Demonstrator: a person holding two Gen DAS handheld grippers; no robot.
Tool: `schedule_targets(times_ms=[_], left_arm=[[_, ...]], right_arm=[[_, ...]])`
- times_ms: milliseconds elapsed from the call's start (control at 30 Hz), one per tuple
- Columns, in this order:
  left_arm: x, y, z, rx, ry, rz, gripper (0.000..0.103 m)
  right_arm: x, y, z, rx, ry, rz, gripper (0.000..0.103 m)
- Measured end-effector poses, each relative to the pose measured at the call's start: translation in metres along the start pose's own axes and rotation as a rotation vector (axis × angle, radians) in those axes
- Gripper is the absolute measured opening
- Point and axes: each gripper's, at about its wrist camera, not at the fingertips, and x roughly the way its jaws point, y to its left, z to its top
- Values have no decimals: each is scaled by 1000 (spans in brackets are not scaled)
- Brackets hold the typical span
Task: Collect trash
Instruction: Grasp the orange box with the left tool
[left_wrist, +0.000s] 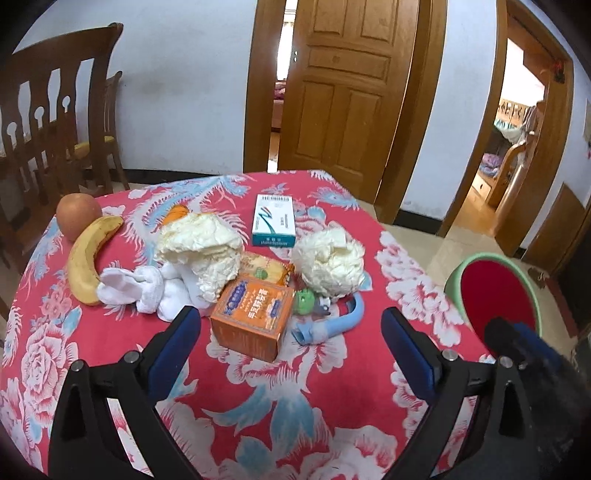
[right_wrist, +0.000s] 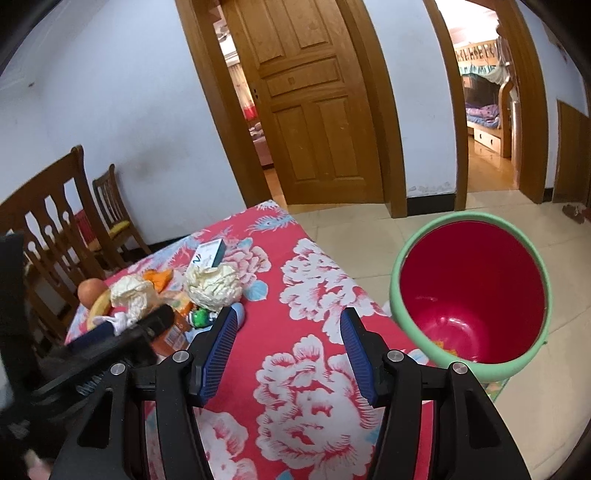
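Observation:
On the red floral tablecloth (left_wrist: 110, 332) lie two crumpled paper wads (left_wrist: 199, 247) (left_wrist: 328, 262), an orange box (left_wrist: 251, 317), a white-blue box (left_wrist: 274, 220), a snack wrapper (left_wrist: 266, 271), white cloth (left_wrist: 136, 288), a blue tube (left_wrist: 332, 325) and a green toy (left_wrist: 304, 301). My left gripper (left_wrist: 291, 332) is open and empty, just short of the orange box. My right gripper (right_wrist: 288, 332) is open and empty above the table's right edge, beside the green bin with a red inside (right_wrist: 469, 295), which also shows in the left wrist view (left_wrist: 498, 291).
A banana (left_wrist: 88, 258) and an apple (left_wrist: 78, 215) lie at the table's left. Wooden chairs (left_wrist: 48, 122) stand to the left. Doorways (left_wrist: 332, 92) and tiled floor (right_wrist: 351, 229) lie beyond the table.

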Motion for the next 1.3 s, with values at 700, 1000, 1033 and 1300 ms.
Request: schedule_targets(times_ms=[700, 1000, 1033, 1300], left_arm=[[35, 37, -15, -83, 89, 49, 56], [15, 44, -10, -105, 14, -11, 55], [15, 46, -9, -112, 14, -19, 55], [14, 49, -9, -134, 0, -56, 55]], right_arm=[[21, -6, -13, 45, 58, 45, 60], [29, 2, -17, 30, 85, 53, 60], [29, 3, -17, 29, 87, 53, 61], [33, 12, -19, 10, 102, 54, 61]])
